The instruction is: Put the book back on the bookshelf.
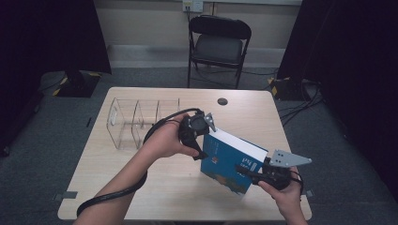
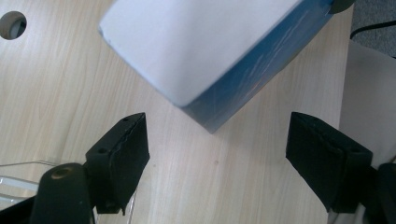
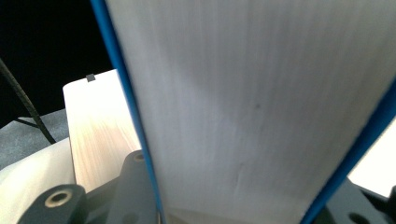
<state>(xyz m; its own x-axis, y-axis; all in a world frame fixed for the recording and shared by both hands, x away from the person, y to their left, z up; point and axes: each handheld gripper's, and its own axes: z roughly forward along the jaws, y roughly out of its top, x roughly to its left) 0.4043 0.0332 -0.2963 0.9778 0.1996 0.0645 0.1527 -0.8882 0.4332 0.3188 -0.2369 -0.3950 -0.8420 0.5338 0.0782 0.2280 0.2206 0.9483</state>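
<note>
A person stands at the pale wooden table (image 1: 155,187) with a two-jaw gripper in each hand, and a thick book with a blue cover and white page edges (image 1: 230,161) is tilted up between them near the table's front right part. The right gripper (image 1: 256,174), with a grey three-cornered plate on top, is clamped on the book's lower right end; in the right gripper view the block of white pages (image 3: 252,112) runs straight down between its two jaws, with a blue cover edge on either side. The left gripper (image 1: 199,140) hangs at the book's upper left corner with its jaws spread wide and nothing between them. In the left gripper view the book's blue-and-white corner (image 2: 210,60) sits ahead of the black pads (image 2: 128,149), apart from both, with bare table beneath. A clear plastic organiser with several upright compartments (image 1: 136,119) lies on the table's left half, just behind the left hand (image 1: 164,140). Beyond the table stands a black folding chair (image 1: 218,47), and a small round cable hole (image 1: 222,101) is cut near the table's far edge.
</note>
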